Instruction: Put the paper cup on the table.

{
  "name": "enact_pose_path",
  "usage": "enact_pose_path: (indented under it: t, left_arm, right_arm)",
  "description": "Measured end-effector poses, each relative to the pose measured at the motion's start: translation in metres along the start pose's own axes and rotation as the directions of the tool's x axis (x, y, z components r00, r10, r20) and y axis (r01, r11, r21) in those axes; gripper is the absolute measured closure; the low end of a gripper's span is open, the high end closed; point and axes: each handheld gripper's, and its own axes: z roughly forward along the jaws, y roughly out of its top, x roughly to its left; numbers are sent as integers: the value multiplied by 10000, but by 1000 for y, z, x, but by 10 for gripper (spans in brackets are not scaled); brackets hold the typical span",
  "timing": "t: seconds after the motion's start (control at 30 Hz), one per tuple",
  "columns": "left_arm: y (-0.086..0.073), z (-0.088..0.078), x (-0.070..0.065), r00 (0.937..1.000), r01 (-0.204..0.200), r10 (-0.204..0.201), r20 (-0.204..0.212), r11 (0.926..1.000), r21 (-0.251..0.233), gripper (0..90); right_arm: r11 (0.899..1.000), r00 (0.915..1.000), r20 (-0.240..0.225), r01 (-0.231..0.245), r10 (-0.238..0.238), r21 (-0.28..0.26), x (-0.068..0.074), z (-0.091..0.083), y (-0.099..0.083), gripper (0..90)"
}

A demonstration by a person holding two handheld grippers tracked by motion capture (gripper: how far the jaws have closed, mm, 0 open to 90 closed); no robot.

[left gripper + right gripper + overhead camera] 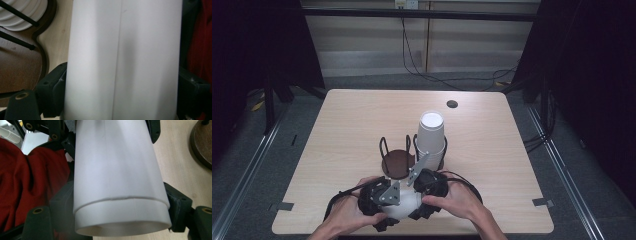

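Two nested white paper cups (117,185) lie sideways at the near edge of the desk (347,125), held between both grippers. The right gripper (120,202) has its fingers (175,205) pinching the cups near the open rim, where the inner cup sticks out. The left gripper (120,85) has its fingers (53,87) clamped on the cups' wall. Just beyond the hands stands a dark wire-looped cup holder (399,160), bearing an upside-down stack of white cups (431,132).

Between the jaws, the white cups (117,177) run off the frame's top; both hands (357,210) hide them from above.
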Motion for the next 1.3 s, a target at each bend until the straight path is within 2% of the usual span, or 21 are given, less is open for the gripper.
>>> enact_pose_path:
  t: [0.07, 0.17, 0.27, 0.4, 0.47, 0.53, 0.57, 0.6, 0.63, 0.73, 0.77, 0.83, 0.87, 0.93, 0.97, 1.03, 1.07, 1.1, 1.17, 1.2, 1.3]
  left_arm:
    - [-3, -2, 2, 9998, 78, -73, 177, 9994, -330, 129]
    - [-4, -3, 3, 9997, 178, -170, 156, 9985, -516, 129]
    - [-7, -10, 6, 9992, 305, -275, 279, 9934, -1106, 135]
    - [-10, -16, 8, 9986, 464, -418, 328, 9870, -1541, 141]
    - [-14, -24, 11, 9977, 656, -607, 288, 9726, -2229, 162]
    - [-17, -29, 12, 9967, 815, -802, 157, 9620, -2606, 159]
    - [-17, -29, 12, 9967, 815, -802, 157, 9620, -2606, 163]
    - [-19, -32, 13, 9958, 905, -908, 119, 9573, -2746, 161]
    - [-24, -37, 16, 9924, 1188, -1223, 97, 9390, -3227, 160]
    - [-31, -43, 20, 9869, 1535, -1613, 80, 9213, -3573, 159]
    - [-33, -45, 21, 9846, 1672, -1745, 126, 9173, -3614, 159]
    - [-34, -47, 21, 9839, 1689, -1784, 77, 9153, -3656, 165]
    - [-36, -49, 21, 9811, 1779, -1936, -31, 9073, -3811, 159]
    - [-36, -50, 21, 9799, 1815, -1994, -68, 9049, -3850, 159]
    - [-37, -50, 21, 9764, 1950, -2159, -66, 8941, -4032, 158]
    - [-38, -50, 22, 9763, 1983, -2165, 8, 8925, -4052, 160]
    - [-38, -50, 22, 9739, 2085, -2269, 37, 8878, -4102, 160]
    - [-39, -50, 23, 9730, 2116, -2308, 17, 8892, -4057, 160]
    - [-41, -49, 23, 9683, 2300, -2496, 56, 8831, -4090, 159]
    - [-42, -49, 23, 9684, 2292, -2492, 30, 8858, -4036, 159]
    - [-43, -48, 23, 9659, 2389, -2590, 52, 8826, -4049, 159]
  right_arm:
    - [10000, 10000, 22, 0, -1, 68, 1, -1, -1, 248]
    - [10000, 10000, 47, -23, 23, 56, 1, -1, -1, 249]
    - [9999, 9999, -20, -149, 149, -32, -2, -2, -4, 249]
    - [9998, 9999, -45, -96, 95, -157, -3, -4, -5, 249]
    - [9997, 9998, 9, -178, 178, -146, -4, -6, -7, 249]
    - [9996, 9998, 69, -185, 187, -229, -5, -8, -9, 249]
    - [9994, 9998, 89, -197, 200, -284, -5, -9, -10, 249]
    - [9989, 9996, 194, -201, 209, -435, -4, -11, -10, 249]
    - [9988, 9995, 231, -203, 213, -439, -4, -12, -11, 249]
    - [9978, 9989, 303, -336, 354, -568, -5, -17, -13, 248]
    - [9974, 9987, 362, -344, 367, -640, -6, -18, -14, 248]
    - [9970, 9983, 368, -422, 446, -653, -7, -19, -16, 248]
    - [9957, 9978, 429, -471, 507, -800, -8, -22, -18, 247]
    - [9944, 9972, 502, -514, 562, -920, -9, -24, -21, 246]
    - [9935, 9966, 517, -587, 639, -971, -9, -26, -22, 246]
    - [9931, 9963, 545, -603, 661, -1004, -9, -27, -23, 247]
    - [9909, 9960, 570, -623, 695, -1190, -11, -29, -24, 246]
    - [9909, 9960, 570, -623, 695, -1190, -11, -29, -24, 246]
    - [9880, 9953, 608, -662, 753, -1395, -13, -32, -28, 246]
    - [9871, 9943, 683, -719, 823, -1430, -14, -33, -29, 246]
    - [9829, 9916, 826, -853, 998, -1634, -17, -38, -34, 246]
